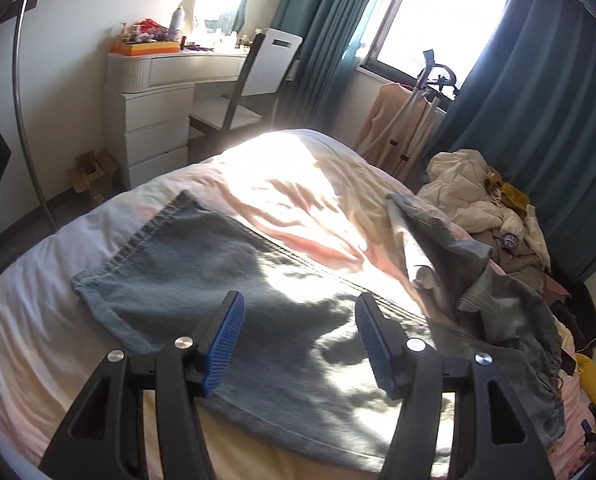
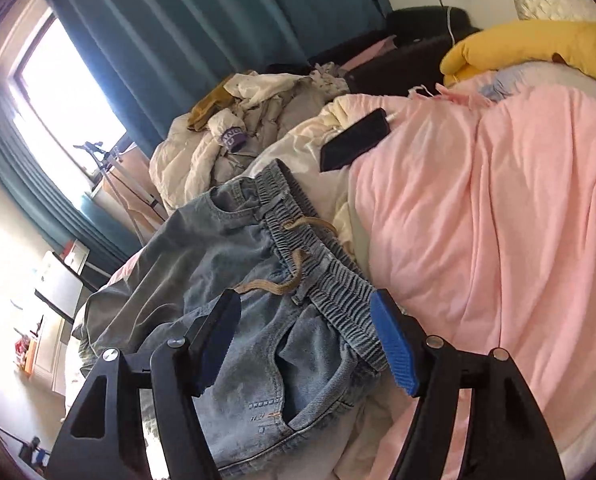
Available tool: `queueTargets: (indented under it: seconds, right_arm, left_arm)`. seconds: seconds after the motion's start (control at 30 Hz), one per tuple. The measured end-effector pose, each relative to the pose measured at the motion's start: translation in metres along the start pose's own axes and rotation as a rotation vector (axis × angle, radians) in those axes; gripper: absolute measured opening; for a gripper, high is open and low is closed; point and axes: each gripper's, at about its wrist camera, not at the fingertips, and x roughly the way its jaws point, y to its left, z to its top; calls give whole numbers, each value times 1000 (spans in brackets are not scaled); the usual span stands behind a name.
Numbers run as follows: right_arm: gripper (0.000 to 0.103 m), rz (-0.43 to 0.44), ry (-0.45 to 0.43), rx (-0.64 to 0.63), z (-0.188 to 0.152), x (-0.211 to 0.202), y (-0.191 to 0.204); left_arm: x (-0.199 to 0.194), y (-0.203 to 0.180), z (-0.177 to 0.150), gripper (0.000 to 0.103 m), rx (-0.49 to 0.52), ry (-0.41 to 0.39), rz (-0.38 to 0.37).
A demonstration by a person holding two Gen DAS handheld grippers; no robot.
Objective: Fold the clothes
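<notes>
Working left to right, I see my left gripper (image 1: 300, 322) hanging above the faded blue denim trousers (image 1: 234, 280) spread on the pink-and-cream quilted bed (image 1: 38, 332), jaws apart and empty (probably so the leg lies flat). My right gripper (image 2: 306, 328) hovers over their elastic drawstring waistband (image 2: 322, 272), likewise parted, gripping nothing, leaving it free.

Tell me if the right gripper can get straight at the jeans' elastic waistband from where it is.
Probably yes. The right gripper is open just above the waistband of the jeans, with nothing lying over that stretch; the drawstring sits on it but shouldn't block a grip.
</notes>
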Motion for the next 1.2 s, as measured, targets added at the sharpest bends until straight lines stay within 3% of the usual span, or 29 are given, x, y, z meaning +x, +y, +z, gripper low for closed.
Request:
queueTargets:
  seconds: [0.27,0.57,0.73,0.83,0.93,1.1,1.2]
  right_arm:
    - [68,42,1,-143,-6,5,32]
    - [68,49,50,-171,-8,24,34]
    - [68,75,30,-280,-16,26,55]
    - [68,47,41,-423,-29,34,87]
    - [68,107,77,-556,-48,46,130]
    - [68,261,124,-666,-77,74,216]
    - [68,332,171,-734,-104,104,285]
  left_arm:
    - [20,-122,-9,59,125,-10,-78]
    - [60,-183,-30,59,195,23,-109]
    - [86,-185,-39,59,238,51,-81]
    - [98,-184,-40,59,291,59,-56]
    - [102,-179,-37,59,297,55,-49]
    - [98,-157,-29,59,246,26,-99]
    - [89,-133,-22,59,180,-42,-46]
